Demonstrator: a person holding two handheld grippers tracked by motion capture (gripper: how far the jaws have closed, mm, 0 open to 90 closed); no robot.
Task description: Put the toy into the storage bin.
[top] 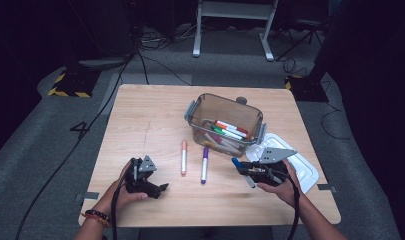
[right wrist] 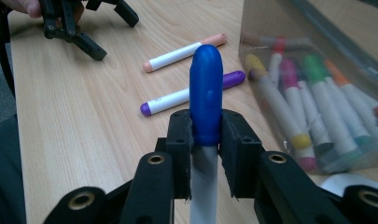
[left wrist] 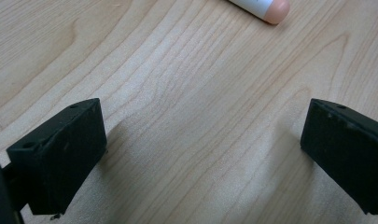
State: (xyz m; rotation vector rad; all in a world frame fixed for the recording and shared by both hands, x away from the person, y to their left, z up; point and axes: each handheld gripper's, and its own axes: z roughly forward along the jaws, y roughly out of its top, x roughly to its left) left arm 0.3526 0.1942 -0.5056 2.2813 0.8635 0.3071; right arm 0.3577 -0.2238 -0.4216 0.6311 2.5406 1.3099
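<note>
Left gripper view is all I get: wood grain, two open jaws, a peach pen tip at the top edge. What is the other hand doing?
Observer: The right gripper is shut on a blue marker, cap end sticking out past the jaws.
Operator: Where does that marker go?
Observer: Probably the clear bin at the back middle of the table; it already holds several markers.
Operator: What is left loose on the table?
Observer: Two: a peach marker and a purple marker, lying side by side between the hands.
Operator: Is the bin's lid on?
Observer: No. A white lid lies flat to the right of the bin, partly under the right hand.
</note>
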